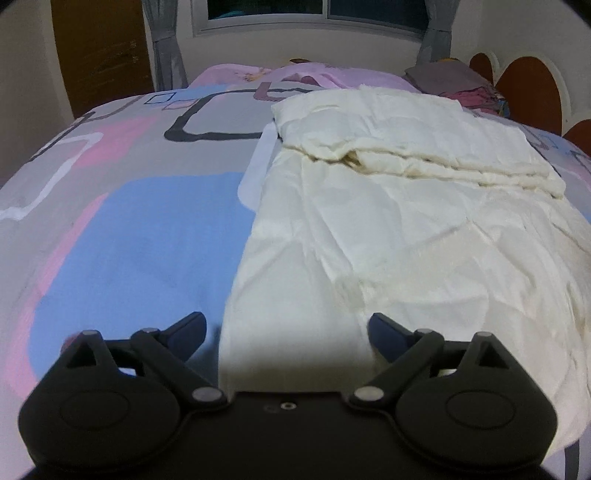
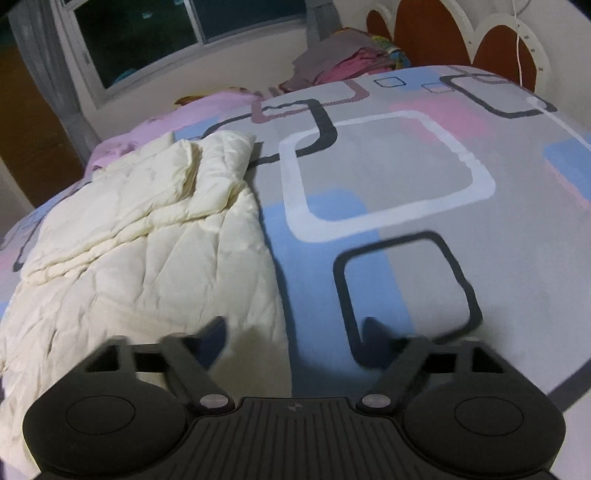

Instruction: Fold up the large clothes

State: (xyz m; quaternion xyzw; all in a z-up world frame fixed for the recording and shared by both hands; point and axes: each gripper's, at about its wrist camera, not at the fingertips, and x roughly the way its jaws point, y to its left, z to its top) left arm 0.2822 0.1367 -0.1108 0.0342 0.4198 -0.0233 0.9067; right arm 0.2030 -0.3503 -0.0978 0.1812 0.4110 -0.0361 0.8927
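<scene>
While both grippers hang above the bed, a cream garment lies spread on the patterned bedcover, its far end folded back over itself into a thicker band. From the left wrist camera, the left gripper has its jaws spread wide, with nothing between them; it sits over the garment's near left edge, where cream cloth meets blue bedcover. From the right wrist camera, the right gripper also has its jaws spread and empty, straddling the garment's near right edge. Beyond the garment, at the far side of the bed, lies a pink sheet, and a pile of folded clothes rests near the headboard. A window lies behind the bed.
</scene>
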